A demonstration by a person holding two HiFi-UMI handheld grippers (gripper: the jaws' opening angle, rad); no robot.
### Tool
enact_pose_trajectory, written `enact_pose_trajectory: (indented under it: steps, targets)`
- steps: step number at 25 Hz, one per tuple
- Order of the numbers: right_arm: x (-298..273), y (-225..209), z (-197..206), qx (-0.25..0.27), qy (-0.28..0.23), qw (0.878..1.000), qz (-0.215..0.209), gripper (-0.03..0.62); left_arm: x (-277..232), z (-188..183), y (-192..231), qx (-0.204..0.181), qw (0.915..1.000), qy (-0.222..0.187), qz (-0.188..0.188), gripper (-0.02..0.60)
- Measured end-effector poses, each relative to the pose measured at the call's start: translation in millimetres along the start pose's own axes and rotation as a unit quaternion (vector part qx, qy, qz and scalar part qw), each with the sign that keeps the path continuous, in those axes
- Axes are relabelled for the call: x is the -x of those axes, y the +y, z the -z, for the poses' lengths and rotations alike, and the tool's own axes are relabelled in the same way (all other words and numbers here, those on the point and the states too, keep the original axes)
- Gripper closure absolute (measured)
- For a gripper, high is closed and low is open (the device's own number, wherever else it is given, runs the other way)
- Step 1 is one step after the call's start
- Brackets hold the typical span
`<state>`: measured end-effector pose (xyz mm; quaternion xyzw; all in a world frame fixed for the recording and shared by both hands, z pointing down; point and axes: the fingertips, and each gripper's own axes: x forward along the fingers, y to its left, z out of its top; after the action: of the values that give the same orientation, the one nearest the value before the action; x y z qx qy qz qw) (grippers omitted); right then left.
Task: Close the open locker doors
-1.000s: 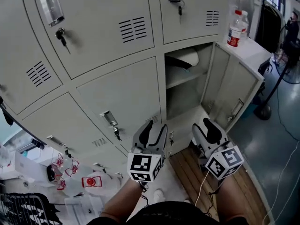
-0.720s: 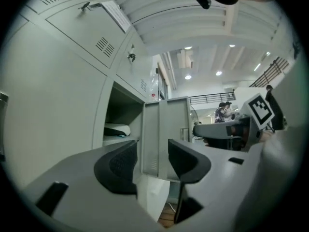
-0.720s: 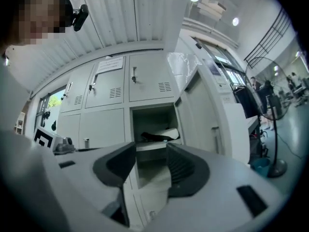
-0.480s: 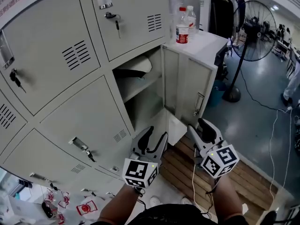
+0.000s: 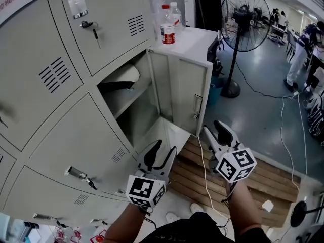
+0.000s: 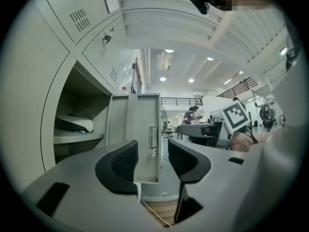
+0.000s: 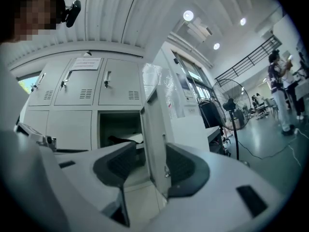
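The open locker is in the lower row of grey lockers, and its door swings out to the right. A white bundle lies on its shelf. Below the door, my left gripper is open and holds nothing. My right gripper, also open, hovers near the door's lower outer corner. In the left gripper view the door shows beyond the open left gripper. In the right gripper view the door's edge stands behind the gap of the right gripper. Neither gripper touches the door.
Closed lockers with keys fill the left side. Two bottles stand on a low white cabinet behind the door. A standing fan, floor cables, a wooden pallet and a person are to the right.
The head view has swung to the right along the lockers. Both grippers moved with it and now sit just below the open door, which hangs as wide as before.
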<state>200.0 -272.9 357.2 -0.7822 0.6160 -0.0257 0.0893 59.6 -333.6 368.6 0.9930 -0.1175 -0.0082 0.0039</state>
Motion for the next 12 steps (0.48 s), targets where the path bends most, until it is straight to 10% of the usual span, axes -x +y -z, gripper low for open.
enact_pose_trajectory:
  steps: [12]
  targets:
    - [-38.4,-36.0,4.3,-0.004,0.015,1.000,0.008,0.413,4.1,-1.8,16.4,-0.002,0.9996,0.003,-0.027,0.388]
